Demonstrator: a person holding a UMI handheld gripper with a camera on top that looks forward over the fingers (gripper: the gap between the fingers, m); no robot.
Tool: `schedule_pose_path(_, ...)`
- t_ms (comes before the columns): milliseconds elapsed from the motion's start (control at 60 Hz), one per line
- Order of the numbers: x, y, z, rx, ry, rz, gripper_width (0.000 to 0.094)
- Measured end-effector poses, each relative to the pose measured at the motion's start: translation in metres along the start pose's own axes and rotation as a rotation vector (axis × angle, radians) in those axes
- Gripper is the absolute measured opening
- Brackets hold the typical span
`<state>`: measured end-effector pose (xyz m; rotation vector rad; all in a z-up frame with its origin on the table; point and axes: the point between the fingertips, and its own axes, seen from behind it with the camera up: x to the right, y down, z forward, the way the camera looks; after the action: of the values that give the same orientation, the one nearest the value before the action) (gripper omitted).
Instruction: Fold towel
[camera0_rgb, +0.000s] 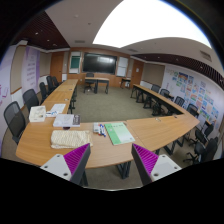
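Gripper (113, 163) raised above the tabletop (150, 130), fingers spread wide with nothing held between them; pads magenta. A pale towel (70, 138) lies flat on the wooden tabletop, ahead of and beside the left finger (78, 163). A green-edged sheet (119, 133) lies near it. Black chairs (14, 118) line the tabletop. A dark screen (98, 62) is mounted on the far wall.

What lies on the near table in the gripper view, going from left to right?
Stack of white papers → white papers → woven cream towel → green-and-white sheet. The gripper hangs above the table's near edge, jaws open, holding nothing.
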<state>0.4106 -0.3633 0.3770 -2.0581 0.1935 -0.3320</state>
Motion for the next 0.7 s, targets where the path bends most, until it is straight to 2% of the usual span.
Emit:
schedule_pose_path(183, -0.005, 0.031, 0.015, -0.075, 0.022, -0.005, 0.0852)
schedule_pose_path(383, -0.054, 0.089, 0.065, -0.156, 0.020, 0.000, 0.0857)
schedule_pose_path(583, -0.181, 0.132, 0.126, -0.192, -0.091, 0.043, 0.0854)
schedule_pose_path(700, -0.280, 0.140, 0.162, -0.218, -0.208, 0.078, 0.0860)
